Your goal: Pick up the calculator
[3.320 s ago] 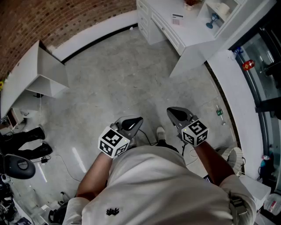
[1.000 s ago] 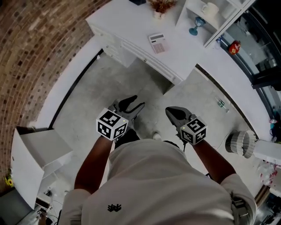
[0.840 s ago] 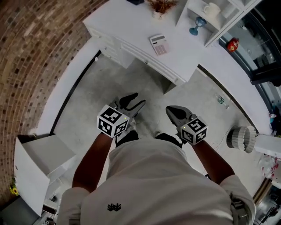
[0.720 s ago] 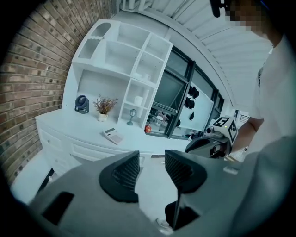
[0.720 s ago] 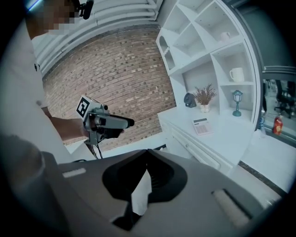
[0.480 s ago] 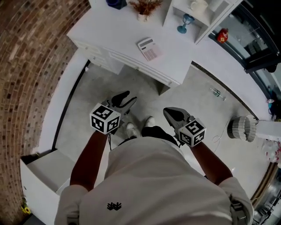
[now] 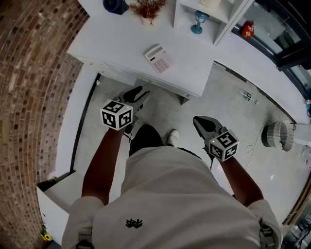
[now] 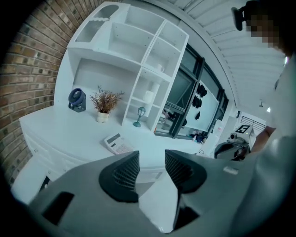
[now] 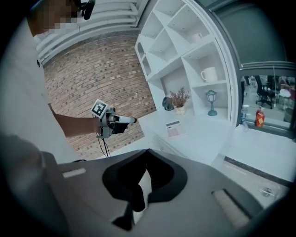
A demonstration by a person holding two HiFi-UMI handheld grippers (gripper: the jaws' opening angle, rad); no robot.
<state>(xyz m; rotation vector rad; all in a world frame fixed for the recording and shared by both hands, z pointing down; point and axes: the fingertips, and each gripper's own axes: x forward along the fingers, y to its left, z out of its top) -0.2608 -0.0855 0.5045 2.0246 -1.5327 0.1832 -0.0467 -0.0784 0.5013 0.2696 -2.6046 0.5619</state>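
The calculator (image 7: 158, 58), white with a grey screen and pinkish keys, lies flat on the white desk (image 7: 112, 41), near its front edge. My left gripper (image 7: 137, 93) hangs over the floor just short of that edge, below and left of the calculator. Its jaws stand open with nothing between them. In the left gripper view the calculator (image 8: 117, 143) shows beyond the left gripper (image 8: 151, 155). My right gripper (image 7: 203, 122) is farther back at the right, over the floor, with its jaws together and empty. The right gripper view shows the calculator (image 9: 174, 129) well beyond the right gripper (image 9: 147, 152).
At the desk's back stand a blue fan (image 7: 115, 5), a dried plant in a pot (image 7: 146, 8) and a white shelf unit (image 7: 214, 14) with a blue goblet (image 7: 197, 22). A brick wall (image 7: 34, 82) runs along the left. On the floor are a bottle (image 7: 248, 96) and a round white fan (image 7: 277, 135).
The desk and calculator have come nearer and shifted left in the head view. My left gripper has moved up to the desk's edge. My right gripper now trails to the right.
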